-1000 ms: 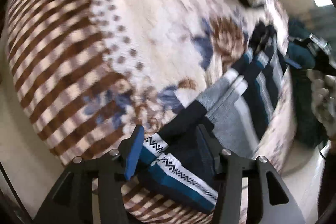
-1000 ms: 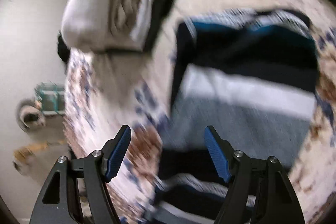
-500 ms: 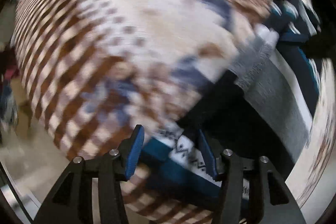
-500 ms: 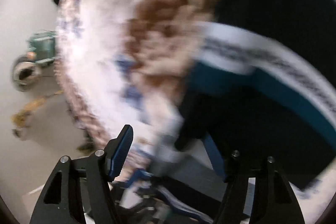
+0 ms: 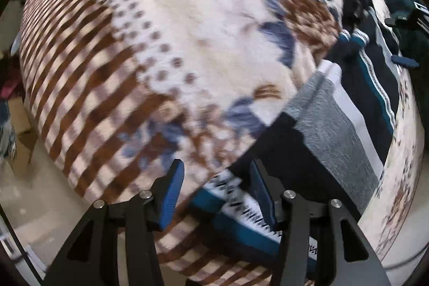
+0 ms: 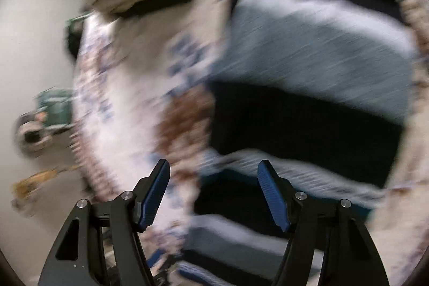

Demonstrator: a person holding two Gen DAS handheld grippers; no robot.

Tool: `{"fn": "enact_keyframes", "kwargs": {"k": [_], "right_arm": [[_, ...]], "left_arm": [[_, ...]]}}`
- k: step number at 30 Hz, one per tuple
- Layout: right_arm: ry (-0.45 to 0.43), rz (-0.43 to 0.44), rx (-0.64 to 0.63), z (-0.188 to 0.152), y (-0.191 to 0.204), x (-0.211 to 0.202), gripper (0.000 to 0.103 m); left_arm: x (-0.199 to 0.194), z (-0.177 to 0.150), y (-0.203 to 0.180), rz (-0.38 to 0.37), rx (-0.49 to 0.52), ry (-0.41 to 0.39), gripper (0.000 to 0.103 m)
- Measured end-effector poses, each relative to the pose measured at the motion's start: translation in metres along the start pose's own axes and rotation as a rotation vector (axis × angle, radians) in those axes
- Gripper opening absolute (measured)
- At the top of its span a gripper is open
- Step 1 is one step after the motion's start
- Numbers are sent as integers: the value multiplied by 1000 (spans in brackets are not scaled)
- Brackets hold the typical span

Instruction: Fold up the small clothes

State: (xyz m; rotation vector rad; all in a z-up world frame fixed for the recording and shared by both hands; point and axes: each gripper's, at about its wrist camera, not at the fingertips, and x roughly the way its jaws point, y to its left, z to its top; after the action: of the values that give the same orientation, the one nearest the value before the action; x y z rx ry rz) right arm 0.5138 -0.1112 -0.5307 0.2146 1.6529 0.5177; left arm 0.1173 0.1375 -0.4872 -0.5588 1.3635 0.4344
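Striped sweater [image 5: 346, 130] on floral blanket [image 5: 187, 26]

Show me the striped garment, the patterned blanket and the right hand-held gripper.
striped garment [image 5: 329, 122]: left wrist view, grey band.
patterned blanket [image 5: 187, 18]: left wrist view, pale bare middle.
right hand-held gripper [image 6: 214, 195]: right wrist view, midway between its fingertips.

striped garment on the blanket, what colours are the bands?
The striped garment has black, grey, white and teal bands, plus a zigzag-patterned trim. Clearest in the left wrist view.
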Motion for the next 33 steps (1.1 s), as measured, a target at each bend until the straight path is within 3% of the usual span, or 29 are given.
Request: {"fn": "enact_keyframes", "kwargs": {"k": [7,12,13,18,20,21,23,28,33], "right_arm": [[-103,-159,36,100,-27,-44,70],[-103,-144,122,196,-19,-30,70],[-119,-155,146,202,-12,-22,70],[-292,-250,142,207,-23,-59,70],[-307,-277,150,203,-43,-66,70],[-302,-283,160,202,-54,-68,67],[-284,-284,191,200,-79,-69,49],[-324,-249,335,193,-144,-79,49],[-313,-79,423,189,-194,-71,49]], "left_arm": [[-1,31,-58,-3,152,-73,49],[6,62,-87,-39,183,-82,49],[5,74,-95,-55,184,-84,49],[-14,145,-138,-152,230,-115,49],[-23,182,-165,-191,274,-149,49],[-26,203,-182,-203,306,-163,49],[-30,235,-213,-225,362,-193,49],[-2,304,-300,-164,532,-230,49],[52,337,-358,-126,646,-140,49]]}}
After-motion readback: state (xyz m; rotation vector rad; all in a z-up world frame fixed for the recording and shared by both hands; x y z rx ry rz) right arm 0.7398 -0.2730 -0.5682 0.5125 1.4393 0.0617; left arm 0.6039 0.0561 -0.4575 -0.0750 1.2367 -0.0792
